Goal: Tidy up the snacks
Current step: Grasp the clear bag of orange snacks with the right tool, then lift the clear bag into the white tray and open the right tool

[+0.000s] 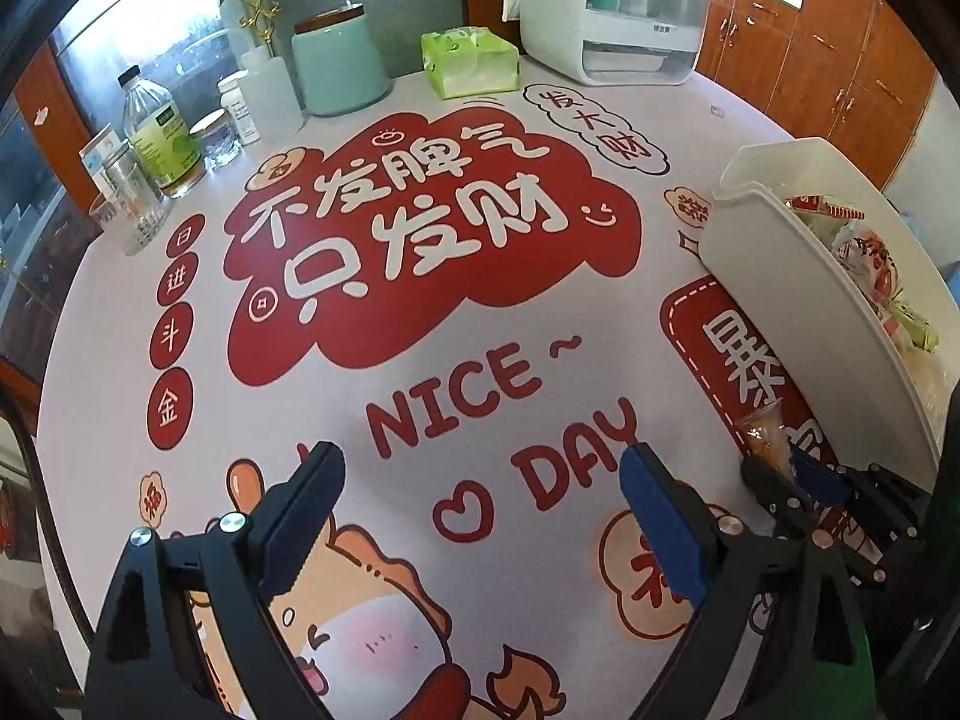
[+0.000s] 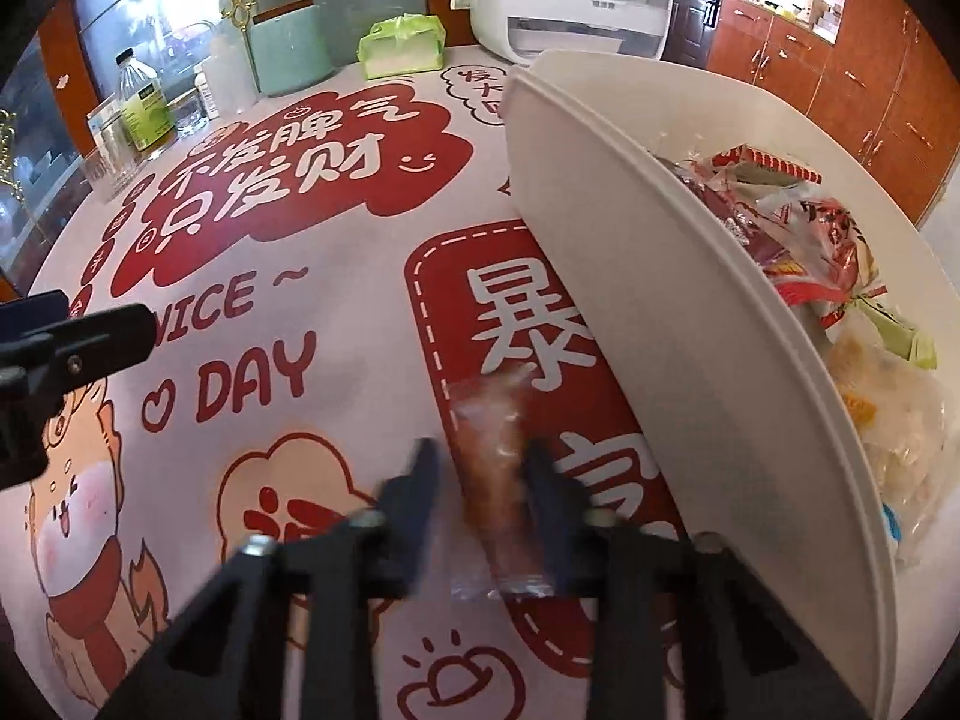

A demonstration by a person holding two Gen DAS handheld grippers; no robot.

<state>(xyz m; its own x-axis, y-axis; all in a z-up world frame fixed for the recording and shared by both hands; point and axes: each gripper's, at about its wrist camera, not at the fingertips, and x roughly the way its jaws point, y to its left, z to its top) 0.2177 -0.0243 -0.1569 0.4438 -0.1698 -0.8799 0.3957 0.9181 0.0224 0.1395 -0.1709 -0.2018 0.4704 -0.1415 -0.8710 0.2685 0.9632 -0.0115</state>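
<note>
A long orange-brown snack in a clear wrapper lies between the fingers of my right gripper, just left of the white bin. The frame is motion-blurred and the jaws stand slightly apart around it. In the left wrist view the right gripper appears closed on the same snack beside the bin. The bin holds several wrapped snacks. My left gripper is open and empty over the printed tablecloth.
At the table's back stand a green tissue pack, a teal canister, a bottle, small jars and a glass. A white appliance stands behind. Wooden cabinets lie to the right.
</note>
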